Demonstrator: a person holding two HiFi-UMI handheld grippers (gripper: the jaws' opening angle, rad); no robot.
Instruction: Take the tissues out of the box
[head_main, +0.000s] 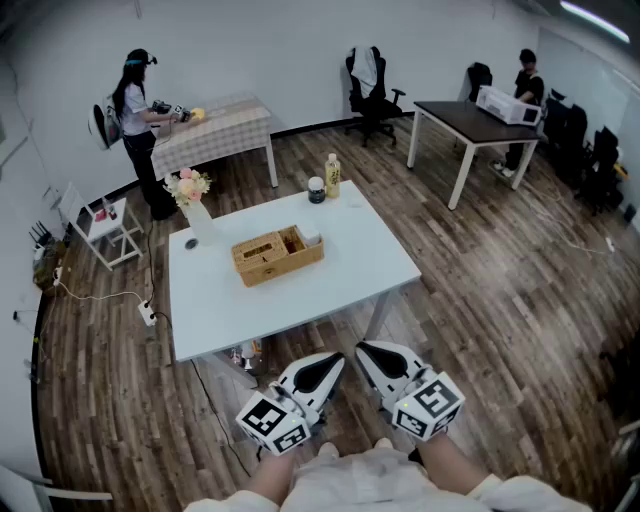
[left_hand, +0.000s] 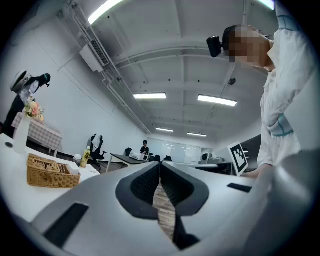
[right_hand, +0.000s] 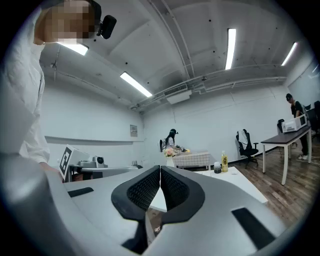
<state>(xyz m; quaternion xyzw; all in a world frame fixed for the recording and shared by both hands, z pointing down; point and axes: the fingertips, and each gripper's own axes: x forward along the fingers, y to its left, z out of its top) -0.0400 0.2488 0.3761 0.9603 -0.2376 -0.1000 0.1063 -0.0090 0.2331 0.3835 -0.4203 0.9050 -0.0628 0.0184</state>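
Note:
A woven wicker tissue box (head_main: 277, 255) lies in the middle of the white table (head_main: 240, 300); in the left gripper view the same box (left_hand: 51, 171) shows at the far left. Both grippers hang low in front of the person, short of the table's near edge. My left gripper (head_main: 328, 372) is shut with nothing between its jaws, which meet at the tip (left_hand: 160, 166). My right gripper (head_main: 372, 358) is shut too and holds nothing, its jaws closed together (right_hand: 160, 172). No tissue shows sticking out of the box.
On the table stand a vase of flowers (head_main: 192, 200), a yellow bottle (head_main: 332, 176) and a dark jar (head_main: 316, 189). A person works at a checked table (head_main: 215, 128) behind; another stands at a dark desk (head_main: 470, 122). An office chair (head_main: 372, 90) and floor cables (head_main: 110, 297) are around.

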